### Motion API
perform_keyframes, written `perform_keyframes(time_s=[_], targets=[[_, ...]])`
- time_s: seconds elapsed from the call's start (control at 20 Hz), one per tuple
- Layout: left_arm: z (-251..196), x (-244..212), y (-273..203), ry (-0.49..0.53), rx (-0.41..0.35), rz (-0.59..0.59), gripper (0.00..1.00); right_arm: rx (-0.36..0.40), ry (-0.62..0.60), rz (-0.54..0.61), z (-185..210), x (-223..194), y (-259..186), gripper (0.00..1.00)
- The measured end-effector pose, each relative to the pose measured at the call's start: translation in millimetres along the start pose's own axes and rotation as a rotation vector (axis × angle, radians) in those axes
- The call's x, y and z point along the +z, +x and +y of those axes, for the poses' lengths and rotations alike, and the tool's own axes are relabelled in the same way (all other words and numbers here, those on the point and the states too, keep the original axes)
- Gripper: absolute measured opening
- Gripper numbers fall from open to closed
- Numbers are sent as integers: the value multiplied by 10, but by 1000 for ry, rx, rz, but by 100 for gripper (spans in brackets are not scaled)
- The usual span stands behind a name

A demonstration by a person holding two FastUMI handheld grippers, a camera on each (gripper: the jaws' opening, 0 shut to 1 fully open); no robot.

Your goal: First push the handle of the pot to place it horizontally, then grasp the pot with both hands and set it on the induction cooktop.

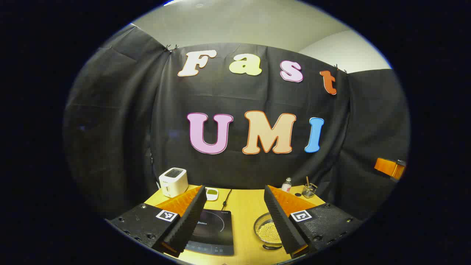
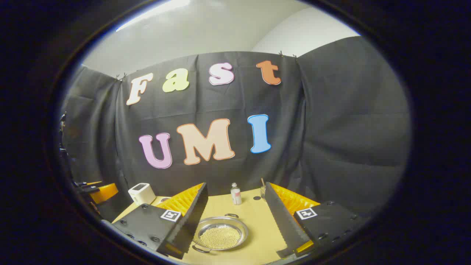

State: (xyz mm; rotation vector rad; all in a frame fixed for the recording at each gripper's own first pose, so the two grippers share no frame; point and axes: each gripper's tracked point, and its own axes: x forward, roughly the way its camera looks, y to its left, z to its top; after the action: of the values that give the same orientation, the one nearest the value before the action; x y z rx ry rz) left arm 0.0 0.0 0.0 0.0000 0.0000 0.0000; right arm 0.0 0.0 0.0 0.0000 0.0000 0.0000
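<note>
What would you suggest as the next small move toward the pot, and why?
Probably lower the right hand-held gripper toward the pot to nudge its handle. Both hand-held grippers hang open above the table, touching nothing, and the pot sits apart from the induction cooktop.

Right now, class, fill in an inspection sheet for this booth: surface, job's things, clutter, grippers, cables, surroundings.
Surface: yellow table.
Job's things: pot of pale grains, apart from the induction cooktop.
Clutter: toaster, small bottle, glass jar, white dish.
Grippers: left gripper and right gripper open, holding nothing.
Cables: black cord behind the cooktop.
Surroundings: black cloth wall, pale ceiling.
</note>
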Motion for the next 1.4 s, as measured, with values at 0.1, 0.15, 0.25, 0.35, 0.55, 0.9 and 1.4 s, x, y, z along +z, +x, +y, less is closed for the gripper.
perform_keyframes(time_s=[0.1,0.15,0.25,0.35,0.55,0.9,1.4], targets=[[23,43,66,10,4,-5,92,-8,-26,21,14,11,37,91],[23,59,112,7,8,-11,96,-3,-34,31,28,3,53,91],[-49,0,193,7,-6,7,96,1,-50,49,14,12,118,92],[-89,-47,282,1,-11,15,92,10,-46,47,-13,45,196,97],[-112,-42,381,7,21,22,92,14,-33,41,-141,74,332,97],[-238,-98,499,13,57,26,96,25,-41,42,-356,37,584,97],[-595,-186,642,23,66,33,96,52,-33,41,-670,22,817,91]])
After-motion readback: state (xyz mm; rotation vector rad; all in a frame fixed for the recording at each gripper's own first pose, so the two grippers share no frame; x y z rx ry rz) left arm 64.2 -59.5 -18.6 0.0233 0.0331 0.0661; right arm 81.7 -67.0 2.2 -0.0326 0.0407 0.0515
